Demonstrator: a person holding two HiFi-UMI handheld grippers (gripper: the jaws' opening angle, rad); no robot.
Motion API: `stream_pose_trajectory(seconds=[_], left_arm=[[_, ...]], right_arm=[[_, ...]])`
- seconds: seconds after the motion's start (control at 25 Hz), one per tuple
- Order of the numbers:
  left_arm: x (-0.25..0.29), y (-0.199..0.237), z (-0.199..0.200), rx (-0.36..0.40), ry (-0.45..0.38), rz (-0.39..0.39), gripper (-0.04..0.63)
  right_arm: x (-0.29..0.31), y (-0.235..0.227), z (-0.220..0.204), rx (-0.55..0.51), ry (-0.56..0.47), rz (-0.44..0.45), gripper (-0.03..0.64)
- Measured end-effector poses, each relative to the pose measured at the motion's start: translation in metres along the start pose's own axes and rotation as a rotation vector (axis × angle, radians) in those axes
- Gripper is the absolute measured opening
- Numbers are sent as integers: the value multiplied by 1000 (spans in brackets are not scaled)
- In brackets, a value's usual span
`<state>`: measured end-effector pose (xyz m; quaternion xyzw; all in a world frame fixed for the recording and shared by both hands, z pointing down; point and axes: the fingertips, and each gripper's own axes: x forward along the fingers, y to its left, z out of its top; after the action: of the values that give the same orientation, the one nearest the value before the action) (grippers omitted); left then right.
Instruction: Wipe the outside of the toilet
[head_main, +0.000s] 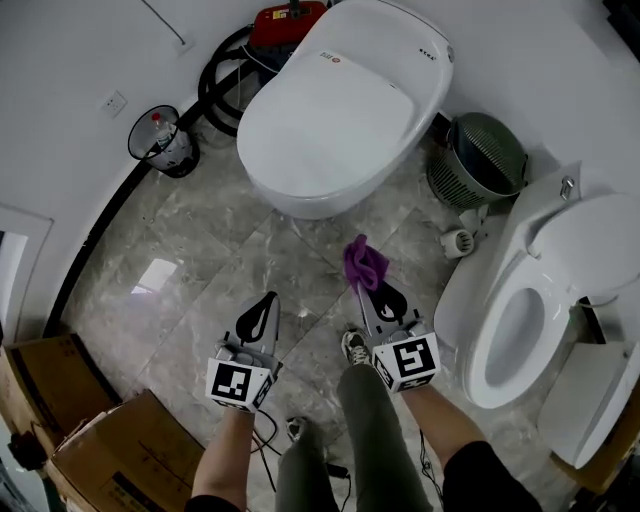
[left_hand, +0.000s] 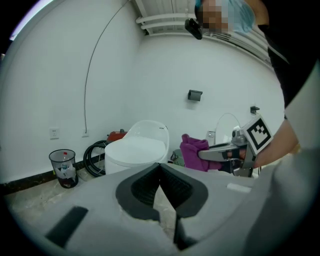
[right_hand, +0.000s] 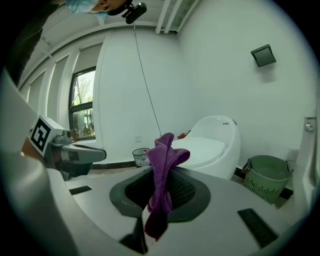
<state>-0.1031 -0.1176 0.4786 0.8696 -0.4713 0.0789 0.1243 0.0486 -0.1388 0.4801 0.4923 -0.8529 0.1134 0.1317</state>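
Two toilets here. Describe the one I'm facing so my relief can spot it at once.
Against the back wall, between the black bin and the green basket, sits an egg-shaped toilet, ahead of the purple cloth in the right gripper's jaws. Unlike the toilet at the right, whose lid stands up, its lid is shut.

Toilet (head_main: 340, 110): white, egg-shaped, one piece, lid down. Small red mark and a row of dark dots on the rear top. Stands on the grey marbled floor (head_main: 200, 260), back toward the white wall (head_main: 80, 50).

Purple cloth (head_main: 364, 262): crumpled, pinched in the right claw (head_main: 362, 288). Top fold stands above the tips, tail hangs below. In the air near the toilet's front, not touching it.
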Motion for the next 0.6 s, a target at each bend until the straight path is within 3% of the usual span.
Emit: stream_pose_trajectory(seconds=[0.6], left_arm=[[97, 56, -110, 119, -130, -22, -2]], right_arm=[[128, -11, -98, -82, -215, 38, 63]])
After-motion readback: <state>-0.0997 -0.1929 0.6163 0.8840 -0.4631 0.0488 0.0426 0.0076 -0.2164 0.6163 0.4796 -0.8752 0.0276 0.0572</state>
